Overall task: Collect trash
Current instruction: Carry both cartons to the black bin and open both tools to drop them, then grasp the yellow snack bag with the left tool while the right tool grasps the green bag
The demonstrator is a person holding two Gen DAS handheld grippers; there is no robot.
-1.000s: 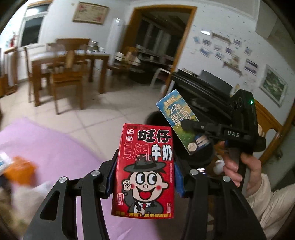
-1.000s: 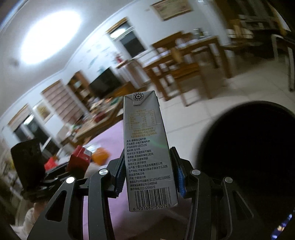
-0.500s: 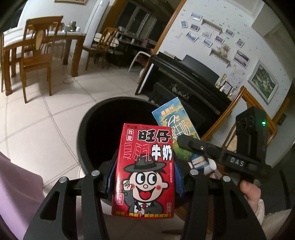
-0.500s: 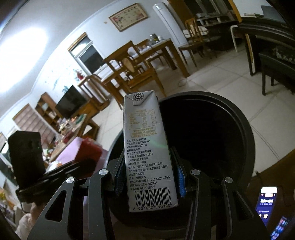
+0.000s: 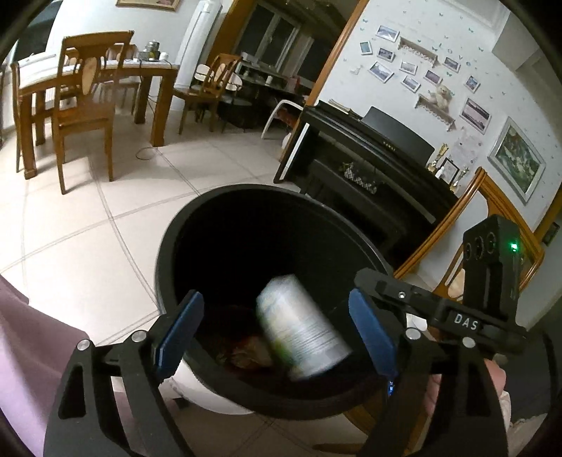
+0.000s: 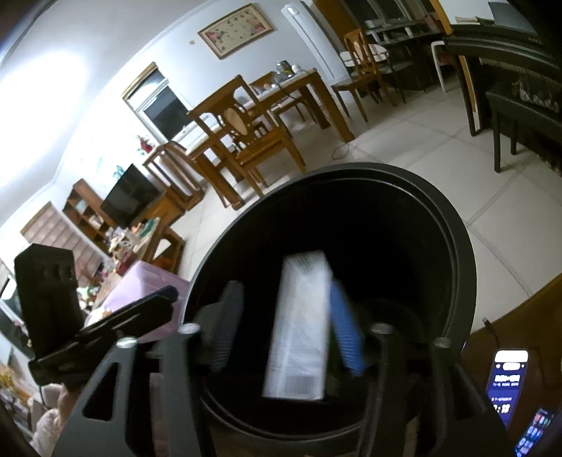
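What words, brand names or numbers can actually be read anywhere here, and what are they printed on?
"DAS": white letters on the right gripper, seen from the left wrist view.
"KAWAI": seemingly, small letters on the black piano; too small to be sure.
Milk carton dropping into the black bin: print and barcode, blurred, unreadable.
Phone screen: glowing text and digits, too small to read.
Wall photos: no legible writing.

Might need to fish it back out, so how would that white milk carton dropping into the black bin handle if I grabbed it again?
The white milk carton is boxy and flat-sided, so it probably won't roll. It is likely light, perhaps empty. Retrieving it from the black bin looks awkward.
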